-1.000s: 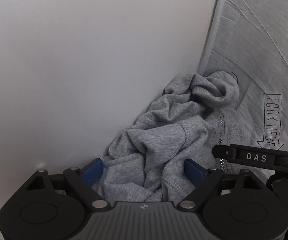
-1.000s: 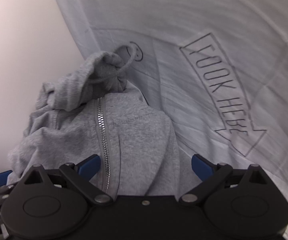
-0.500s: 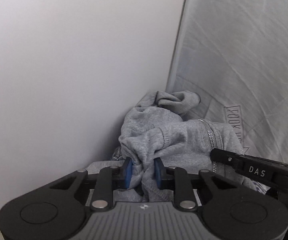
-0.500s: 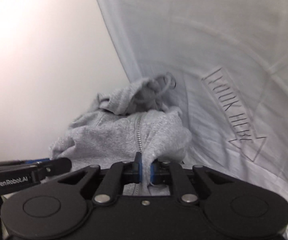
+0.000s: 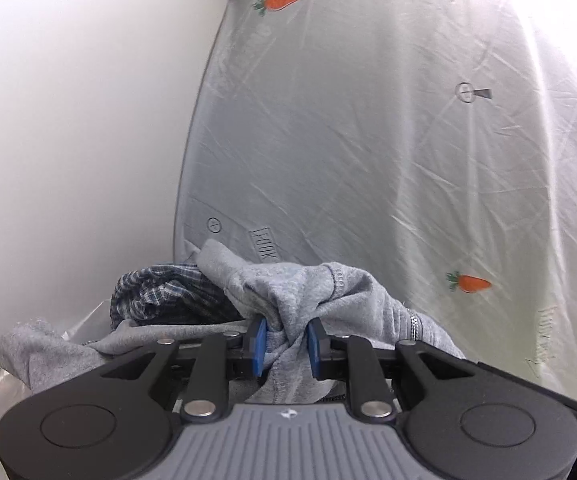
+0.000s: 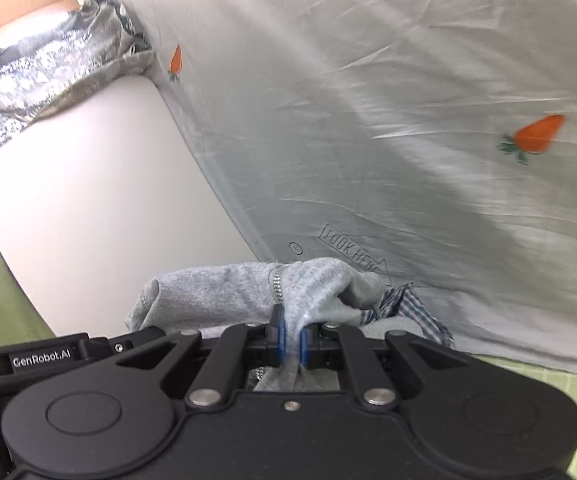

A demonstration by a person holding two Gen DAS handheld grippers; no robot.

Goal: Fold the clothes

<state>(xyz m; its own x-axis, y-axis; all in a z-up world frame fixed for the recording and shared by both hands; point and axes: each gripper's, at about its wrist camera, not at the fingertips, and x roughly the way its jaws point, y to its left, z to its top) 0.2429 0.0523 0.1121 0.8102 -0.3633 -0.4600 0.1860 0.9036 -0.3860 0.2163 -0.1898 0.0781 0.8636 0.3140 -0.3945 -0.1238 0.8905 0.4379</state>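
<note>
Bright, washed-out upper corners; fisheye-bent edges, perhaps slight motion blur.

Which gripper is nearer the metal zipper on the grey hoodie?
Right. The right gripper pinches the grey hoodie directly beside the metal zipper, which runs down to its pads. The left gripper grips a fold with the zipper off to its right.

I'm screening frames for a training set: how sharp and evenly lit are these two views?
Left wrist view: mostly sharp, the gray hoodie crisp, but the top right corner blows out to white; fisheye bends the sheet edge. Right wrist view: motion blur smears the carrot print and sheet creases; the right gripper stays sharp.
</note>
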